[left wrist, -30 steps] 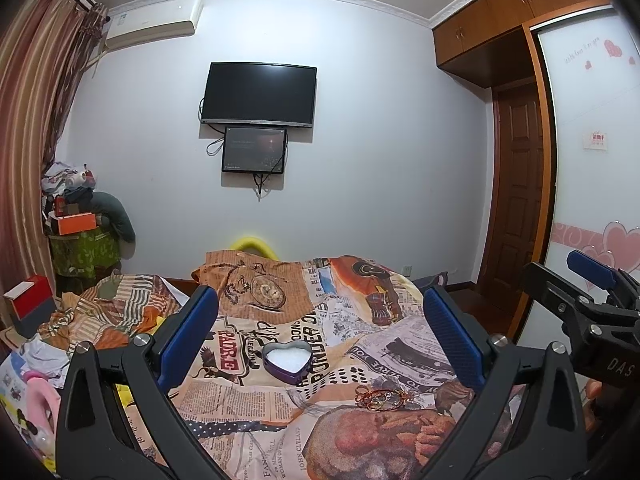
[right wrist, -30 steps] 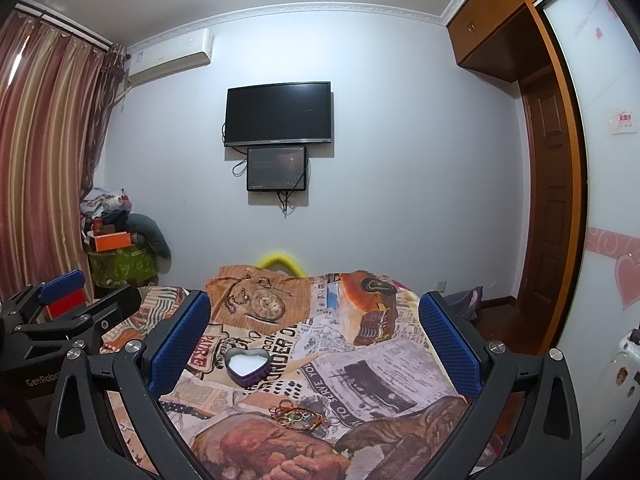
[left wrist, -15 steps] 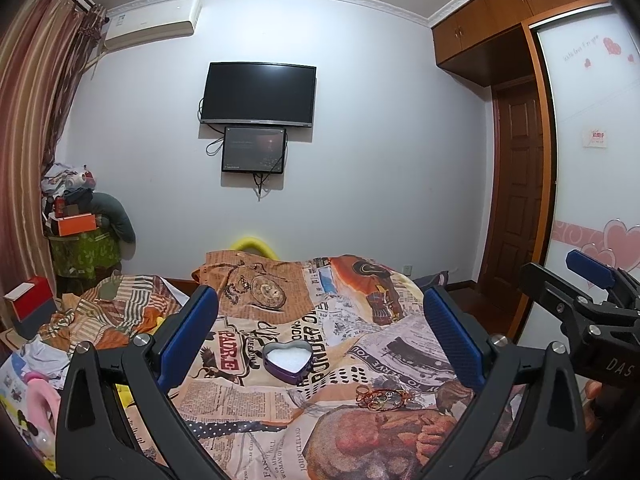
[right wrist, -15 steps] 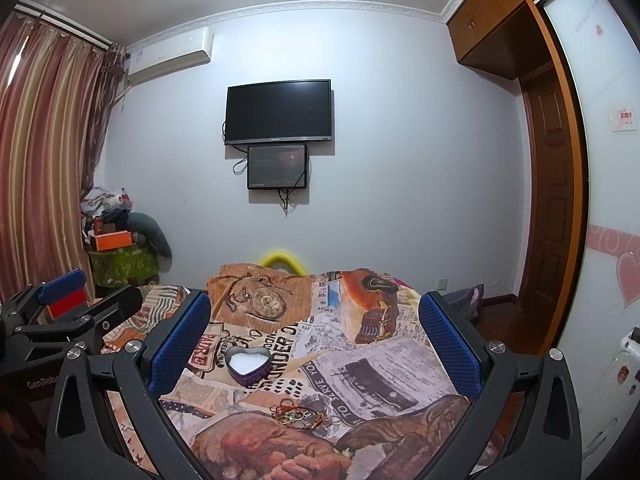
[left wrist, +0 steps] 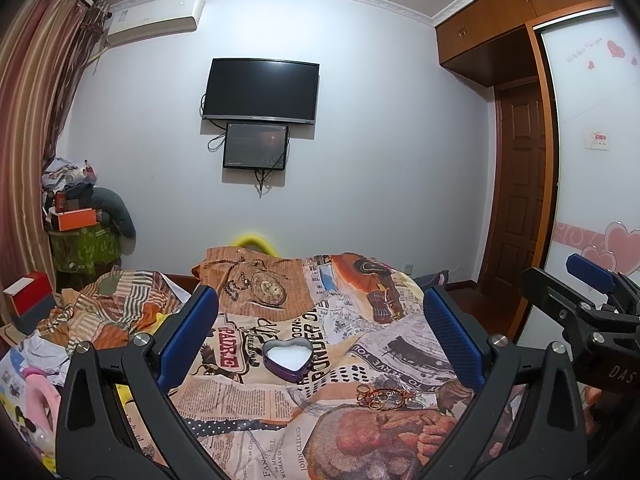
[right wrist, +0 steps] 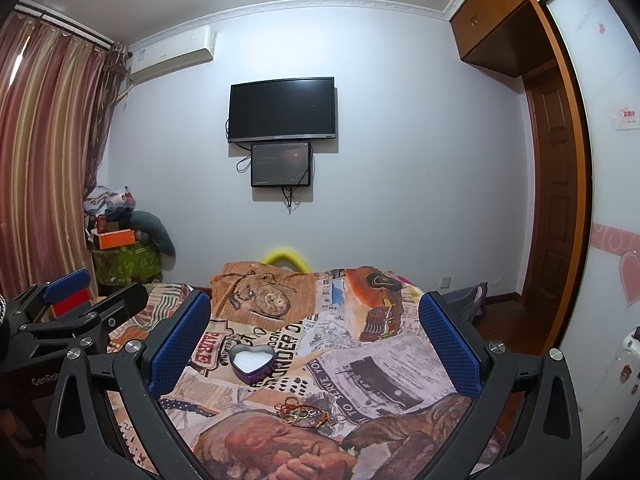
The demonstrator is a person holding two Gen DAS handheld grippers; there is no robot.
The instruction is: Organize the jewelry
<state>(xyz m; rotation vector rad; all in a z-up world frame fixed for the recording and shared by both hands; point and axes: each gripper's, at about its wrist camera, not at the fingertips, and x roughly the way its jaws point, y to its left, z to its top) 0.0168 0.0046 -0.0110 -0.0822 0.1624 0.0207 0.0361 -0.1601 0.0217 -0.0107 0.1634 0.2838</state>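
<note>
On the bed (left wrist: pixel 400 336), light, tangly jewelry (left wrist: pixel 382 394) is lying near the tin (left wrist: pixel 287 360), likely needing a low pinch, while both grippers (left wrist: pixel 320 336) (right wrist: pixel 316 340) are gaping wide.

Left gripper (left wrist: pixel 320 334): black plastic frame, blue textured finger pads (left wrist: pixel 188 336), silver screws at joints. Right gripper (right wrist: pixel 314 340): same build; white lettering "DAS" on side. "GenRob" lettering on left unit's body.
</note>
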